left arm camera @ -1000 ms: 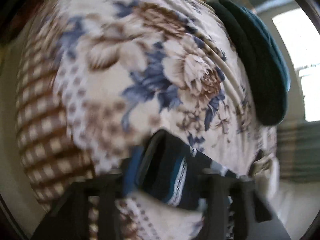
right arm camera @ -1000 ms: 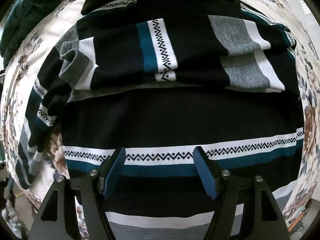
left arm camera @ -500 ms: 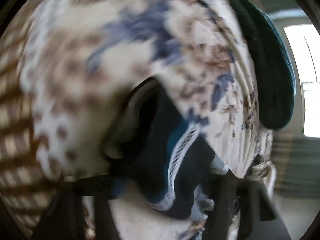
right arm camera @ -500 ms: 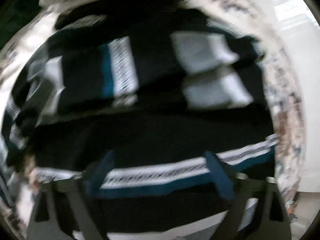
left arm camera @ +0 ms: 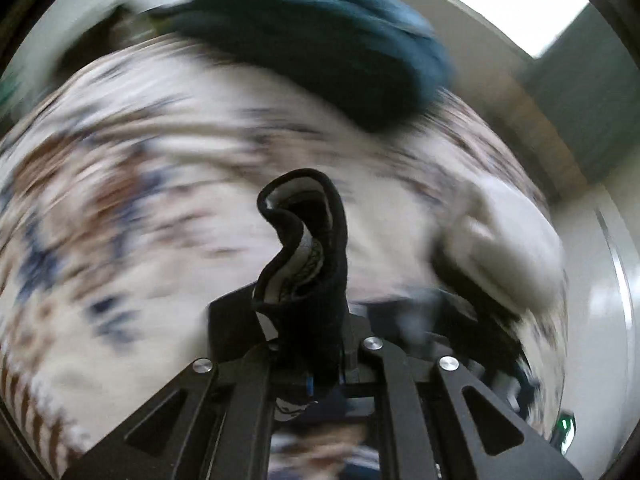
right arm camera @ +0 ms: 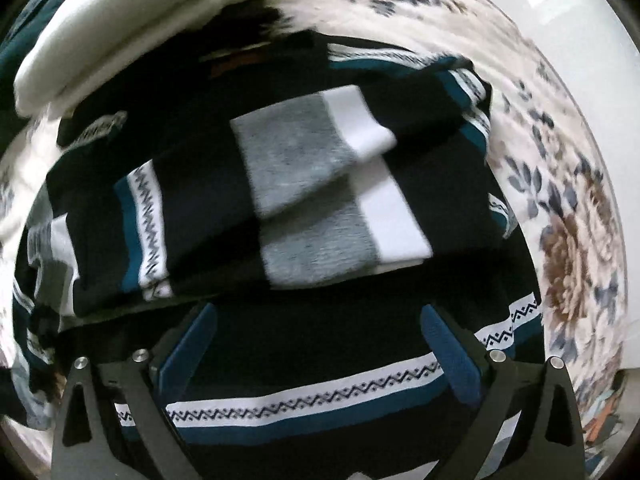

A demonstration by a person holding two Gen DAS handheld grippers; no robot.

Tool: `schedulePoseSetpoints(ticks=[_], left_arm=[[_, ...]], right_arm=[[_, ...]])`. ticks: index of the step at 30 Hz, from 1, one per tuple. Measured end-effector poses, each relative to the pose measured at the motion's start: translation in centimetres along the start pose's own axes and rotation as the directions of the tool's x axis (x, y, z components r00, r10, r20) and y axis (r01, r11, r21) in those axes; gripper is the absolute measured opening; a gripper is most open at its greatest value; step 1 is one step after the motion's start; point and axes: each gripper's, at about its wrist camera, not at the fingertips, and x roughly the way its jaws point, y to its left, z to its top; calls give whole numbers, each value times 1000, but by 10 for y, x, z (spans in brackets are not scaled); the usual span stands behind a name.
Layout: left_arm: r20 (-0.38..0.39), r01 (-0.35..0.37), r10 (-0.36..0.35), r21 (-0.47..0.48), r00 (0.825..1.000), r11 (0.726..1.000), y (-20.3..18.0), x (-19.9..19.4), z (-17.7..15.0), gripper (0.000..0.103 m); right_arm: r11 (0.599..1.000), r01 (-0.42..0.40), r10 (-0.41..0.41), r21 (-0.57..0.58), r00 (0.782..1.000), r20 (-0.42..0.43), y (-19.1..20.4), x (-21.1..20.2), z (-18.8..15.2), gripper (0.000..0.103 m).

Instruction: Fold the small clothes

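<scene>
A dark striped sweater [right arm camera: 312, 184] with grey, white and teal bands lies partly folded on a floral bedspread [right arm camera: 576, 216]. In the right wrist view my right gripper [right arm camera: 316, 344] hovers open over its lower part, blue pads [right arm camera: 448, 352] wide apart, nothing between them. In the left wrist view my left gripper [left arm camera: 308, 320] is shut on a black edge of the sweater [left arm camera: 316, 240], which curls up above the jaws. The bedspread [left arm camera: 120, 220] behind is blurred.
A dark teal cushion [left arm camera: 320, 40] lies at the far side of the bed. A folded white garment [right arm camera: 120, 32] sits at the upper left beside the sweater, also seen as a pale garment [left arm camera: 504, 236] on the right. A pale wall and floor border the bed.
My left gripper closed on the sweater's edge and swung it up and across the bed. My right gripper opened wider and shifted over the sweater, which now looks turned.
</scene>
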Motion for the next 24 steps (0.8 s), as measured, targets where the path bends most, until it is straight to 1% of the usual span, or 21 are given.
schedulePoseSetpoints(ticks=[2,3,5,6,7,8,9,11,12,13,14,15,16,17,19,20,21,22,23,24], left_arm=[[-30,64,-61,84,998,994,-57,17,-5,5],[-53,104,-98,125,994,987,-90,27,-10,5],[-107,193,-175,195,979,962,-161,47,-30,5],[-128,222,-198,216,972,951,-189,55,-36,5],[-157,243,-210,234,965,942,-213,61,-46,5],[-189,278,-235,252,954,927,-243,67,-60,5],[-206,293,-243,263,948,919,-260,68,-69,6],[-259,332,-262,280,930,901,-297,73,-90,7],[-266,338,-264,290,927,895,-313,74,-98,13],[-264,329,-254,302,931,895,-320,74,-101,20],[-253,323,-248,322,935,890,-327,71,-105,40],[-236,310,-238,340,942,888,-329,69,-104,69],[-224,296,-228,350,948,889,-329,66,-104,85],[-209,287,-224,352,952,891,-327,63,-101,85],[-160,219,-170,367,972,904,-312,61,-92,87],[-132,166,-125,379,983,910,-295,58,-84,90],[-116,133,-95,384,989,914,-282,58,-79,97],[-90,77,-45,389,995,918,-262,55,-75,102],[-72,32,-4,387,997,921,-242,54,-70,103],[-47,-44,67,382,997,923,-214,54,-64,103]], right_arm=[[1000,-16,16,27,1000,-4,-18,2,7,103],[999,-21,21,38,1000,-4,-25,2,9,103],[998,-30,30,57,1000,-5,-44,3,17,103],[998,-28,28,61,1000,-6,-52,3,20,103],[997,-23,24,67,1000,-3,-60,2,24,103],[997,-19,19,76,1000,1,-70,1,28,103],[996,-18,18,90,1000,4,-82,-1,33,103],[993,-24,24,117,1000,5,-106,-6,41,103],[992,-30,29,126,1000,6,-115,-8,45,103],[990,-38,37,135,999,7,-125,-10,47,103],[988,-55,54,146,999,7,-136,-13,52,103],[986,-67,67,154,998,7,-144,-16,55,103],[983,-81,81,166,997,6,-149,-20,55,103],[980,-91,93,178,996,-4,-155,-24,57,103],[966,-156,159,208,987,5,-166,-33,60,103],[957,-189,190,221,982,16,-169,-38,62,103],[948,-221,222,229,975,25,-169,-42,64,103],[938,-256,255,232,966,32,-167,-46,65,103],[923,-304,302,235,952,44,-163,-49,71,103],[908,-348,345,233,937,55,-159,-49,76,103]])
